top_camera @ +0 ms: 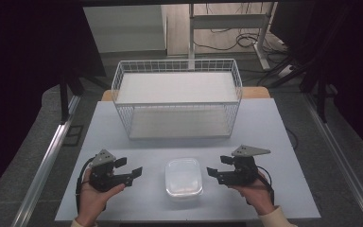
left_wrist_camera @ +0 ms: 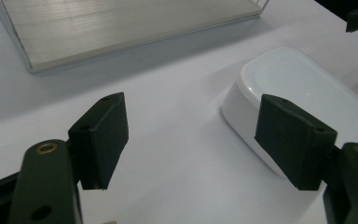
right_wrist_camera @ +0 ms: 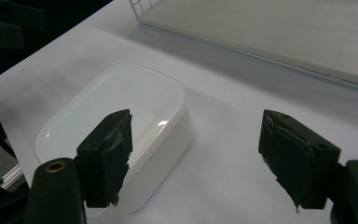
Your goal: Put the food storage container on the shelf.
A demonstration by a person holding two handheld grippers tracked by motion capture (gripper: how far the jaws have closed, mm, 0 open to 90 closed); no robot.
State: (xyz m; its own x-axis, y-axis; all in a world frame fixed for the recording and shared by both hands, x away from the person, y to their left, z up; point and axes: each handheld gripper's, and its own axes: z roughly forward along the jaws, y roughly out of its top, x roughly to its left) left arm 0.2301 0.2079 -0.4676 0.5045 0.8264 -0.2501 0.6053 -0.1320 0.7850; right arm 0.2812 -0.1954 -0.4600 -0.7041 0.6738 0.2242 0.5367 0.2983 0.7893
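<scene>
A white lidded plastic container (top_camera: pixel 184 177) sits shut near the front middle of the pale table (top_camera: pixel 113 137). My left gripper (top_camera: pixel 130 168) rests in a hand to the container's left, jaws open and pointing at it, nothing between them. To the right of the container my right gripper (top_camera: pixel 217 165) is held the same way, open and empty. In the left gripper view the container (left_wrist_camera: pixel 303 88) lies just beyond the right jaw of the open gripper (left_wrist_camera: pixel 193 116). In the right gripper view the container (right_wrist_camera: pixel 121 107) lies behind the left jaw of the open gripper (right_wrist_camera: pixel 198 128).
A white wire basket (top_camera: pixel 177 105) with a pale board floor stands at the back of the table; its floor (left_wrist_camera: pixel 121 23) (right_wrist_camera: pixel 284 32) shows in both gripper views. Bare table lies between basket and container. Dark curtains and floor cables surround the table.
</scene>
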